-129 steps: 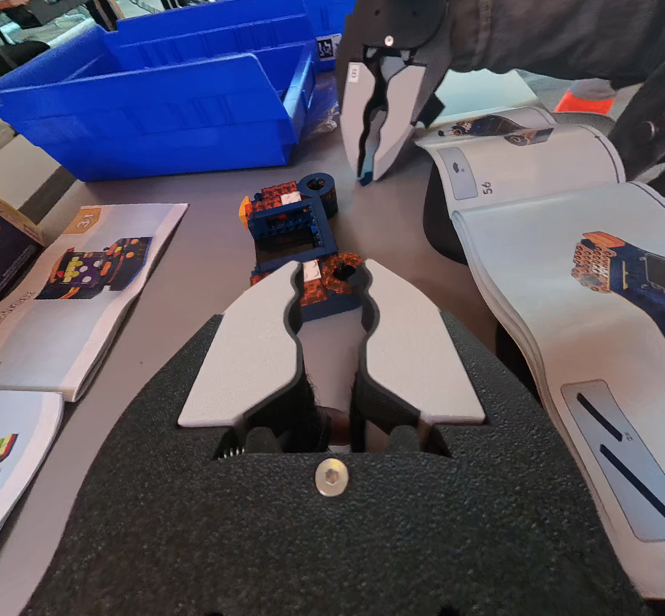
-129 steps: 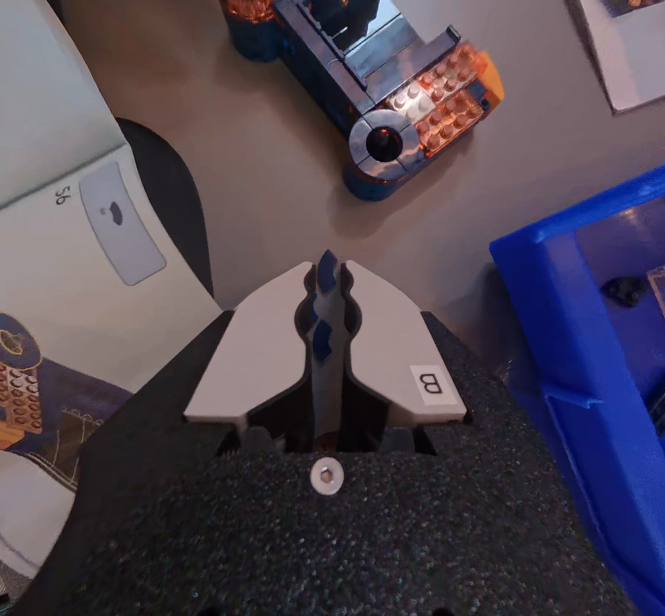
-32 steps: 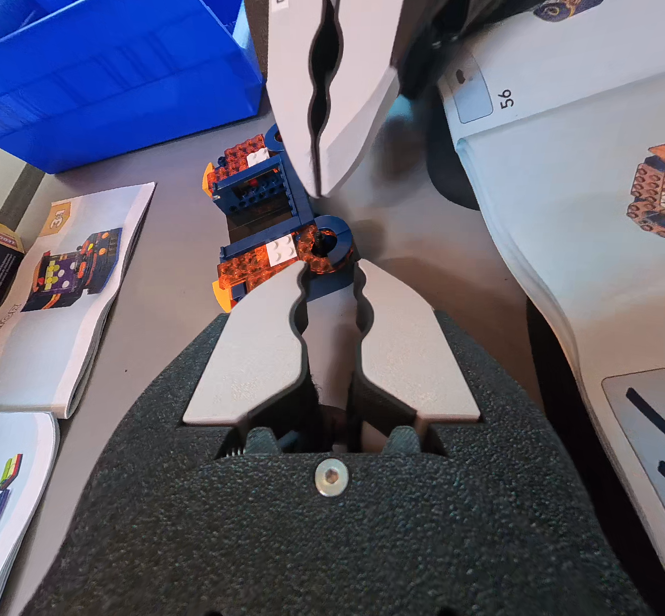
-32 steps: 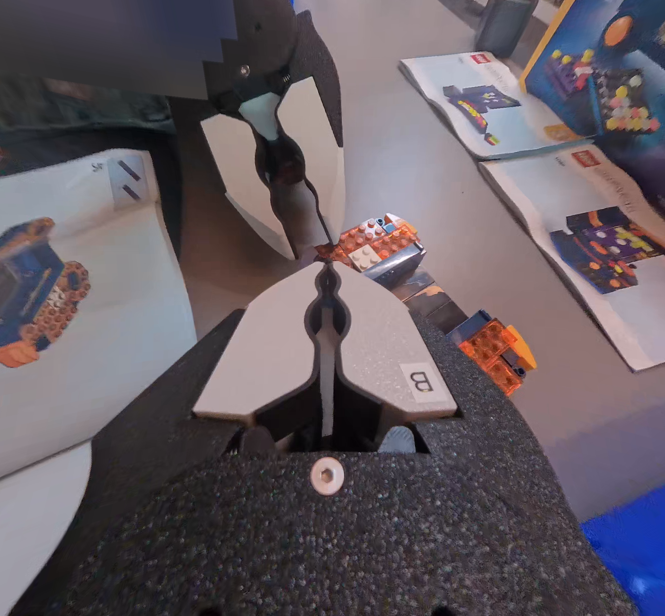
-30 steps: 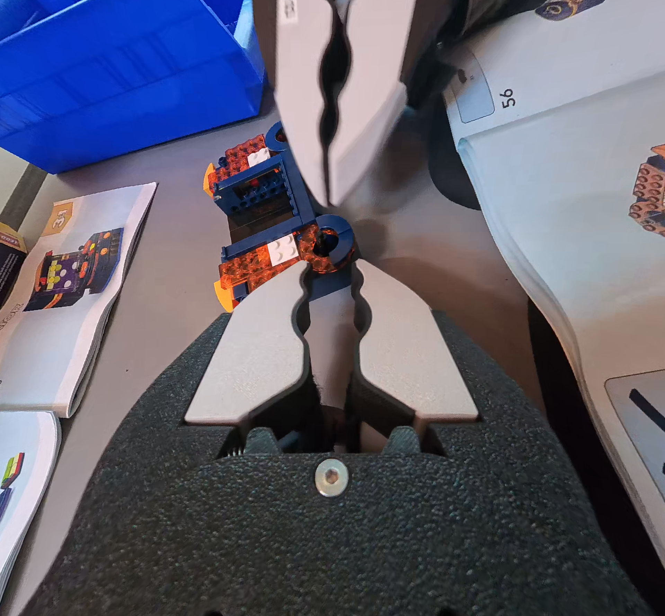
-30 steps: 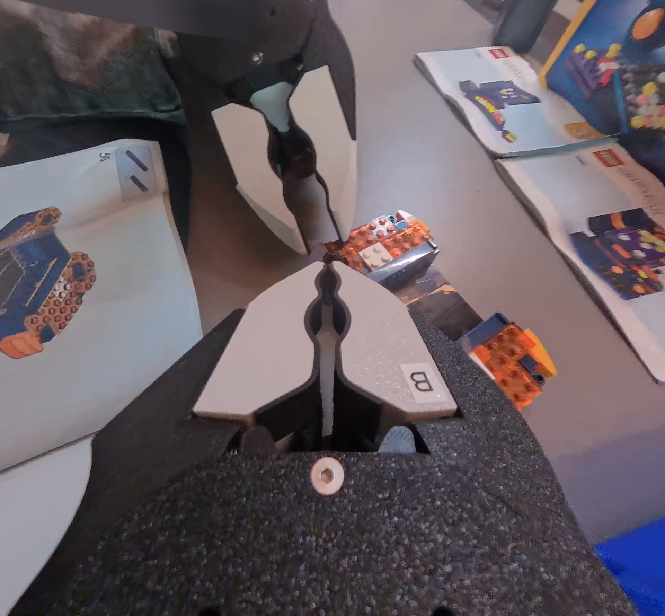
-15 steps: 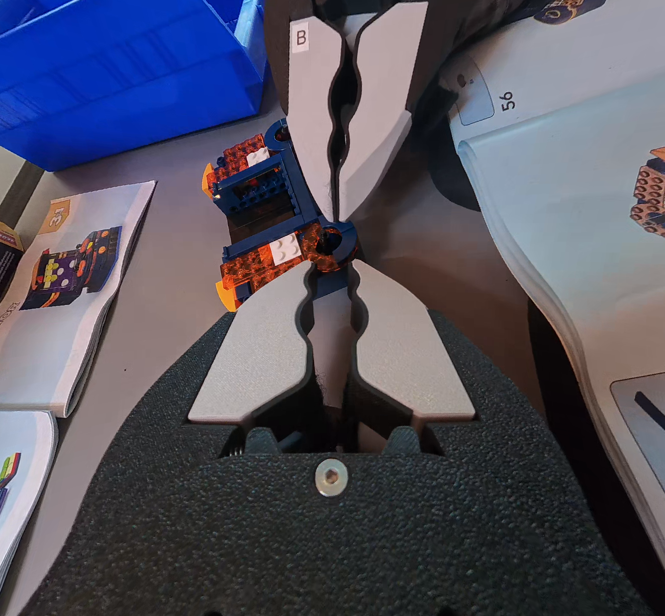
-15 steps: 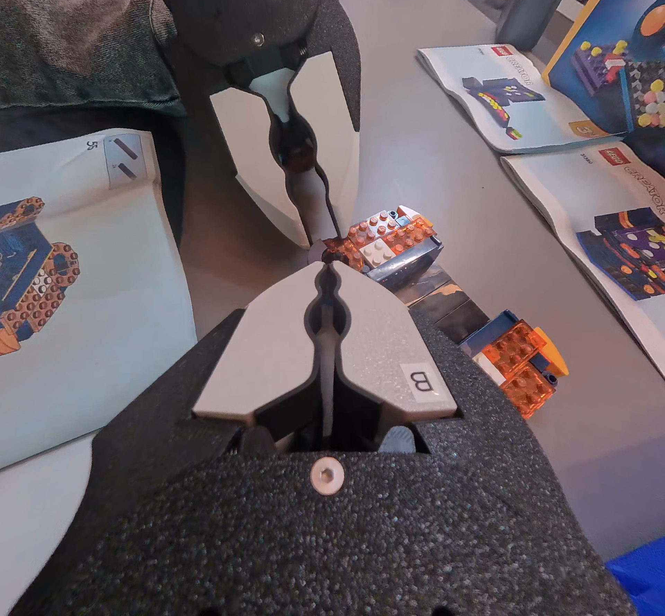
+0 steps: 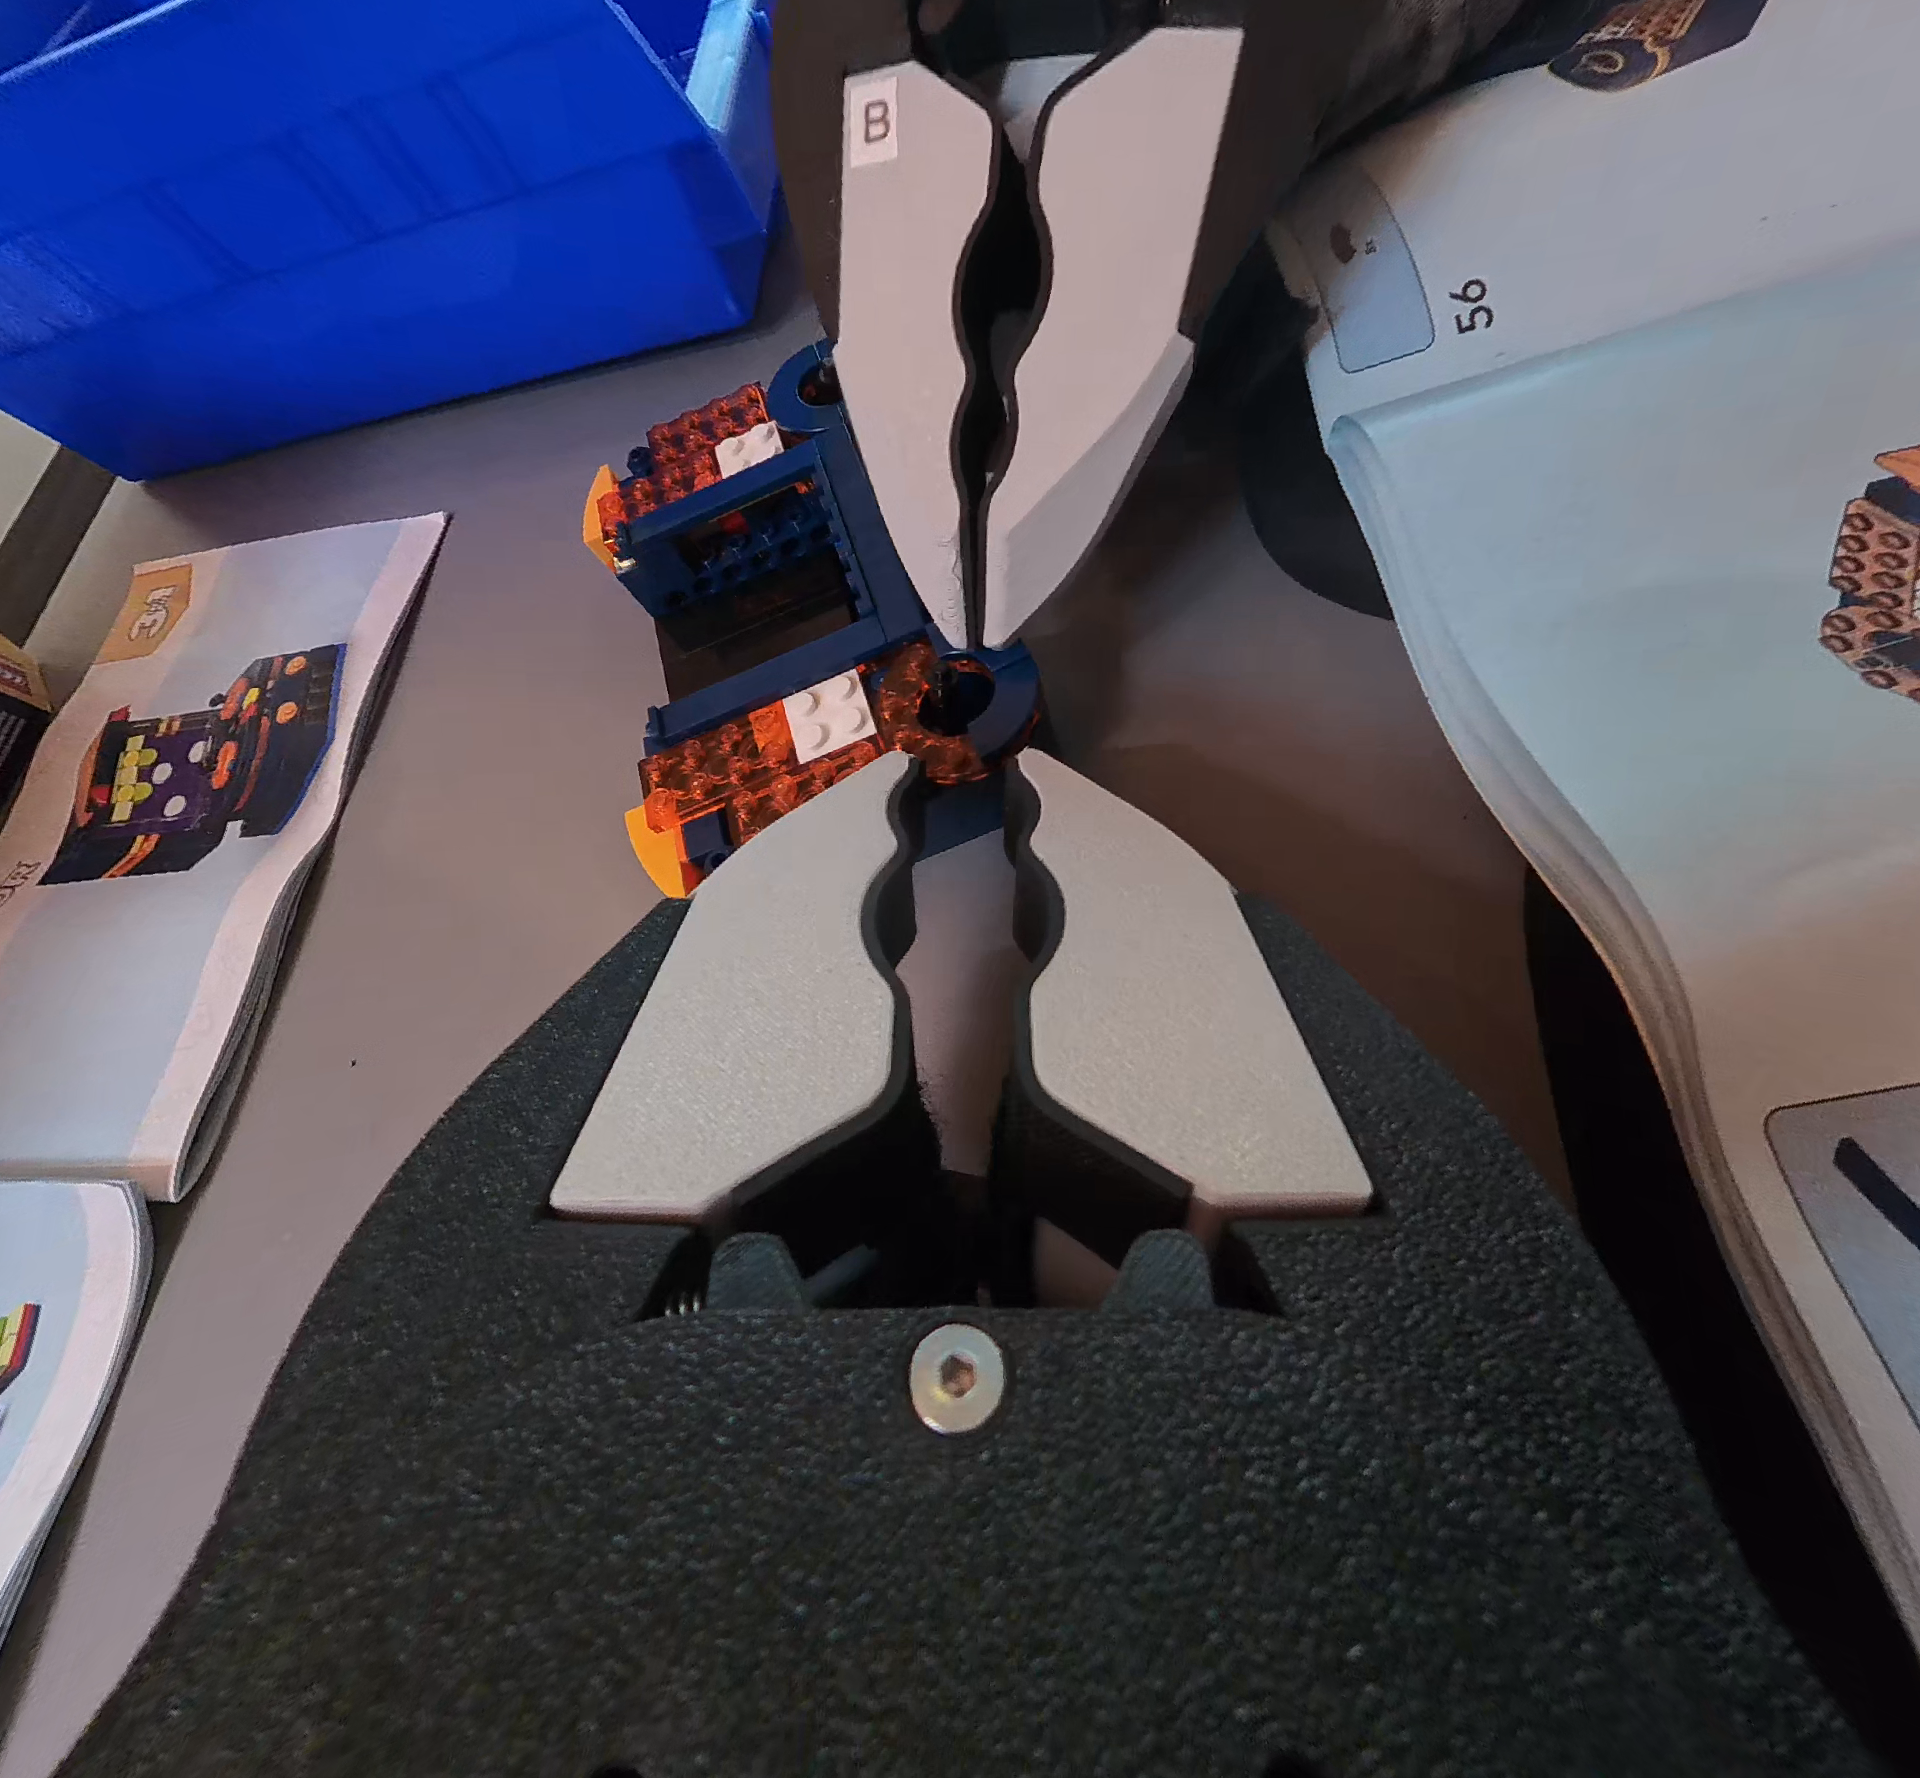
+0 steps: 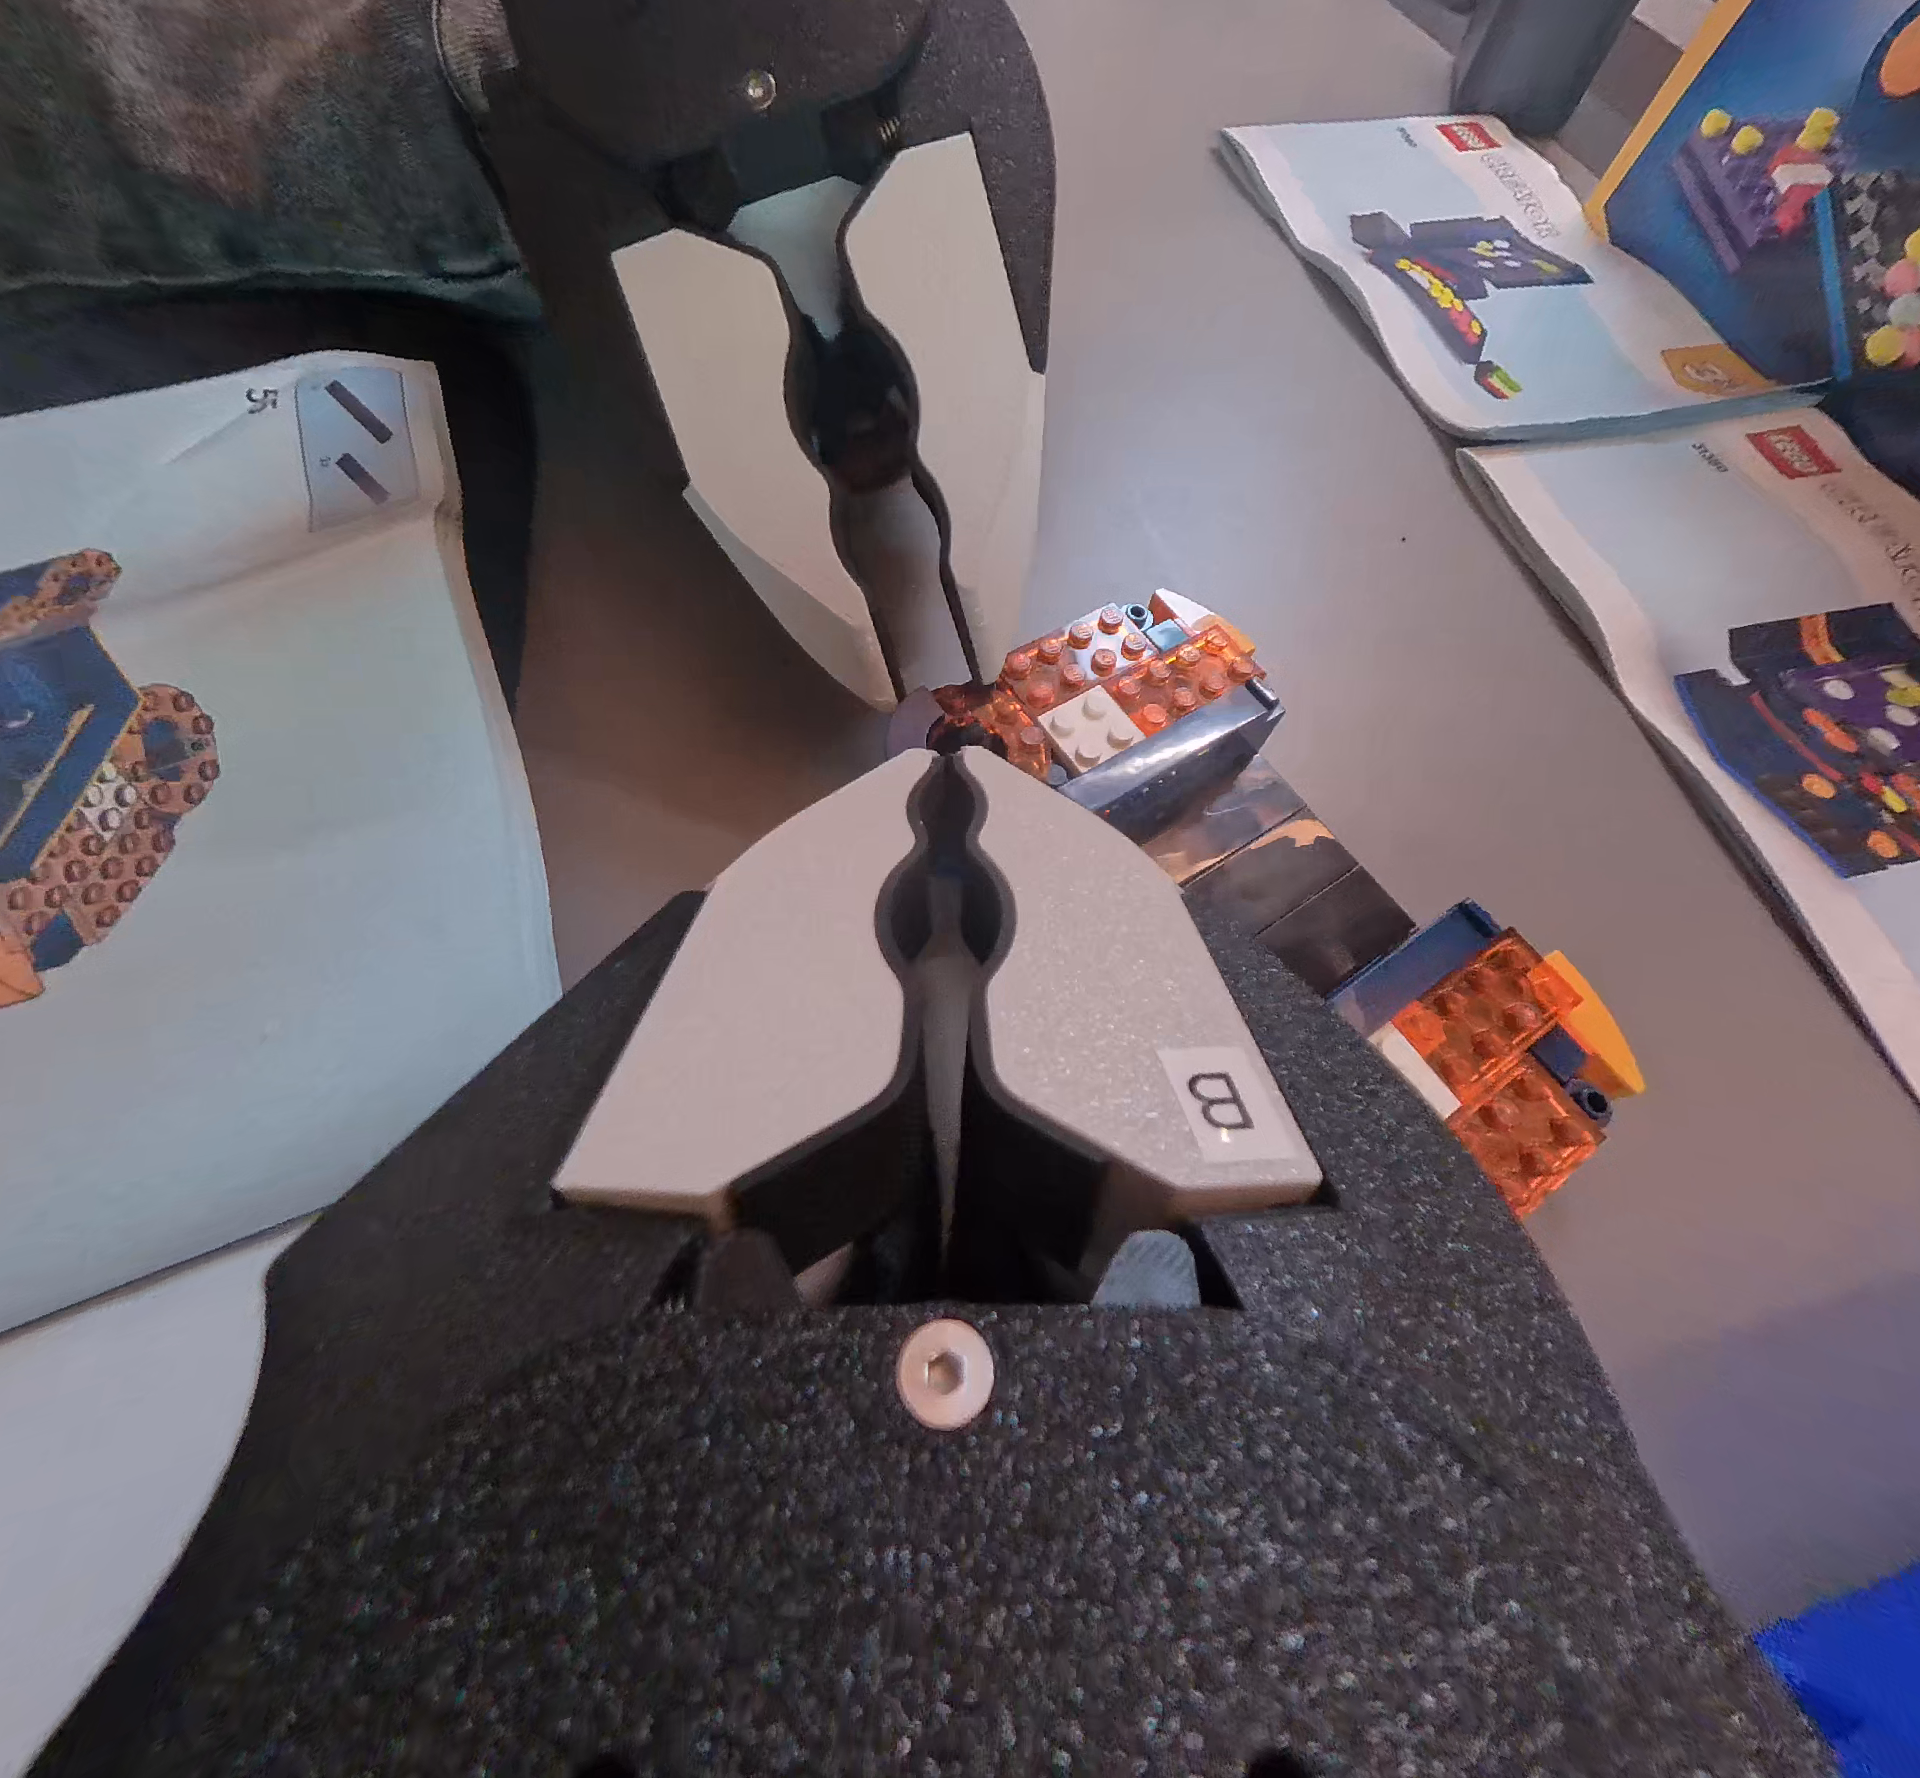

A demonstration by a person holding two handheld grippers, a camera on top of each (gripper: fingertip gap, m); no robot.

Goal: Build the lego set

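On the grey table, blue-and-orange lego build lay between both grippers, right gripper fingers pressed together, tips at its round blue corner ring, left gripper fingers narrowly apart straddling the build's near edge, open instruction booklet beside.

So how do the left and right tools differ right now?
The left tool has its fingers apart, bracketing the near blue edge of the lego build (clamped or not, unclear); the right tool has them meeting at the tips. Left tool lies low on the near side; right tool slants down from the far side. Both point at the round ring.
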